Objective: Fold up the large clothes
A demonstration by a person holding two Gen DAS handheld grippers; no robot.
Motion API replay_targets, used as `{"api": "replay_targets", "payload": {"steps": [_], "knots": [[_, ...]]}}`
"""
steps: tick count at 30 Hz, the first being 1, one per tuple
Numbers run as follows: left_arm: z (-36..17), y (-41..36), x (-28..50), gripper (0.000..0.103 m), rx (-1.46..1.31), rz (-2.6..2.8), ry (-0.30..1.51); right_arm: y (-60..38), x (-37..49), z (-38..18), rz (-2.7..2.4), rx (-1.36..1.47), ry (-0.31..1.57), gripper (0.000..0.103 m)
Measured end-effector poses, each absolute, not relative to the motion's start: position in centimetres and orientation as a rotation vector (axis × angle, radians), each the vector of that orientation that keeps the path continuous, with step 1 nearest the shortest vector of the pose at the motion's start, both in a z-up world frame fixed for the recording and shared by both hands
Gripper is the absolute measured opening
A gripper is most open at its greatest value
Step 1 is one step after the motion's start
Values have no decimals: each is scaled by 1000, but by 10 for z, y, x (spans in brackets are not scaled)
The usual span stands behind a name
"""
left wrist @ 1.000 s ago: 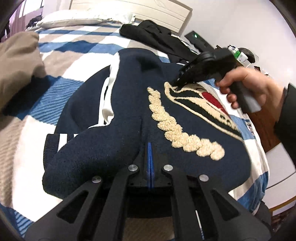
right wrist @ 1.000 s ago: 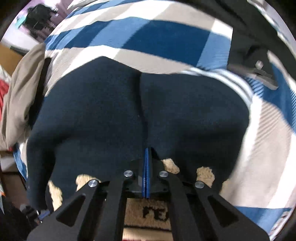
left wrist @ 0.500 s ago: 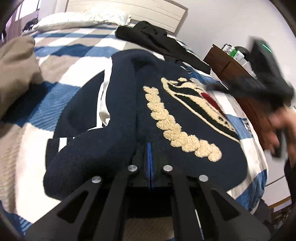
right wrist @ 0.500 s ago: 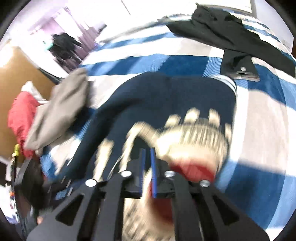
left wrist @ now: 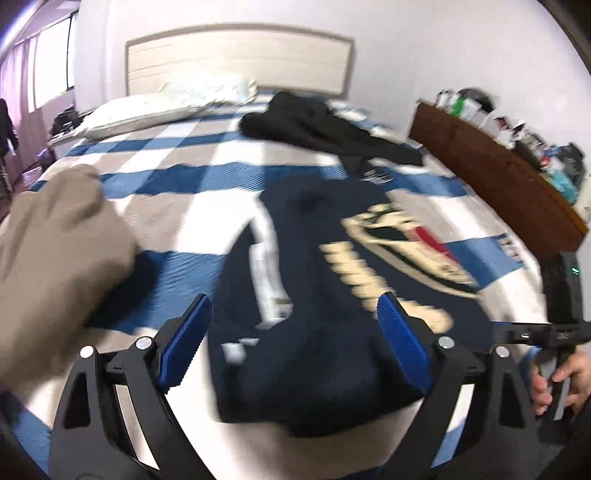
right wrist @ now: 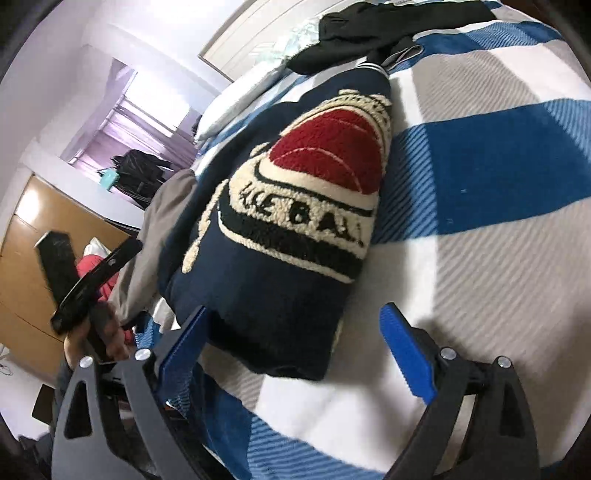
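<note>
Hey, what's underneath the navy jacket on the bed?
The navy jacket lies on the blue, white and beige checked bedspread. Its left edge rests against a tan garment. Whatever sits directly beneath the folded jacket is covered.

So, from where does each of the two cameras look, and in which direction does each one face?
Left wrist: sits on the left gripper, jaws open, facing up the bed to the white headboard; the right hand shows low right.
Right wrist: sits on the right gripper, jaws open, low beside the bed, facing across it; the left hand shows at left.
Both share the folded navy jacket with fleecy crest, black garment and checked bedcover.
</note>
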State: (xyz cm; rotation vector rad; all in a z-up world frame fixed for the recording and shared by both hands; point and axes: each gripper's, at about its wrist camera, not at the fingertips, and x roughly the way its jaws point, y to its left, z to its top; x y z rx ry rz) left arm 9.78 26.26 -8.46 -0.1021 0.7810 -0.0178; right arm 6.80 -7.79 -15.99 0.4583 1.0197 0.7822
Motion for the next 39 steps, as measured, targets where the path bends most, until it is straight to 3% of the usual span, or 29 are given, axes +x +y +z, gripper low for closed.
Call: {"api": "replay_targets", "payload": {"steps": [13, 20, 28, 30, 32, 34, 39], "knots": [[-165, 329, 183, 90, -419, -302, 1096, -49, 85, -171, 886, 492, 1062, 98], [-191, 333, 191, 95, -520, -365, 1154, -38, 89, -189, 914, 549, 1117, 99], [-213, 327, 186, 95, -616, -371, 1152, -29, 95, -191, 903, 638, 1130, 98], [-212, 327, 185, 91, -617, -367, 1141, -28, 97, -190, 898, 669, 1116, 94], [-212, 328, 181, 74, -635, -373, 1135, -29, 96, -185, 896, 683, 1091, 81], [-214, 332, 174, 67, -682, -386, 1119, -28, 95, -176, 902, 672, 1070, 70], [-206, 328, 159, 55, -709, -366, 1078, -25, 93, -137, 920, 639, 1016, 60]]}}
